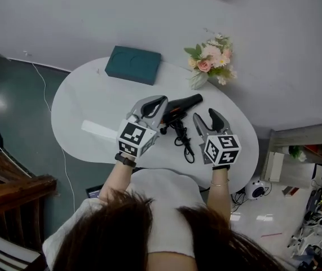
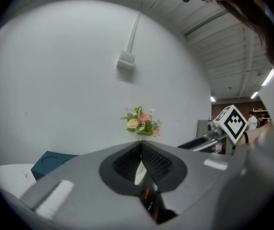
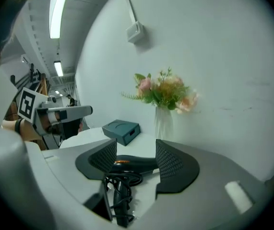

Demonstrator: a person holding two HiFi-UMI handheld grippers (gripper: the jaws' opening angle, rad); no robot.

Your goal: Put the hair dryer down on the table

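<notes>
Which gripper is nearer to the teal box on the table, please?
Left. The left gripper hangs on the person's side of the teal box, slightly to its right; the right gripper is farther right, past the hair dryer.

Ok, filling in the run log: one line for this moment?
hair dryer: lying on table | left hand-held gripper: shut, empty | right hand-held gripper: open, empty
</notes>
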